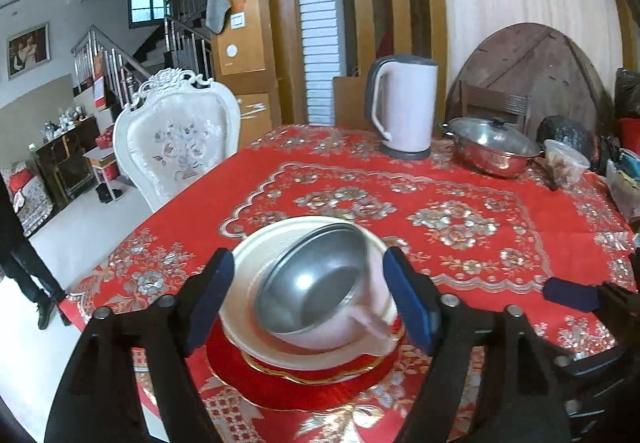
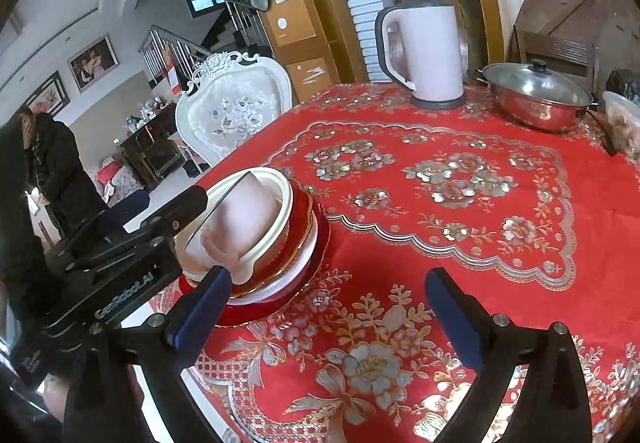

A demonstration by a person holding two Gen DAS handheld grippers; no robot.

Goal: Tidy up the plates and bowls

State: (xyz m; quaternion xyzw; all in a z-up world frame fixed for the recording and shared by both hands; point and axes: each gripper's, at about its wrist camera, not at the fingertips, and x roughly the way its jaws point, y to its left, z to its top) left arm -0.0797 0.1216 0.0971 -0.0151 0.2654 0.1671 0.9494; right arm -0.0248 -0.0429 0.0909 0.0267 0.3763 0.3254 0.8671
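A stack stands near the table's left edge: a red plate (image 1: 280,391) at the bottom, a gold-rimmed plate (image 1: 320,377) on it, then a cream bowl (image 1: 248,275). A pink bowl with a steel inside (image 1: 316,283) lies tilted in the cream bowl, blurred, its mouth turned toward the left camera. My left gripper (image 1: 310,303) is open, with a blue pad on either side of the bowls. The stack (image 2: 296,227) shows again in the right wrist view. To its right my right gripper (image 2: 328,315) hangs open over the red tablecloth (image 2: 440,243), holding nothing.
At the back of the table stand a white kettle (image 1: 404,107), a steel pot with a glass lid (image 1: 492,151) and a plastic tub (image 1: 566,163). A white chair (image 1: 176,139) is beside the table's left edge. A person in dark clothes (image 2: 52,171) stands on the far left.
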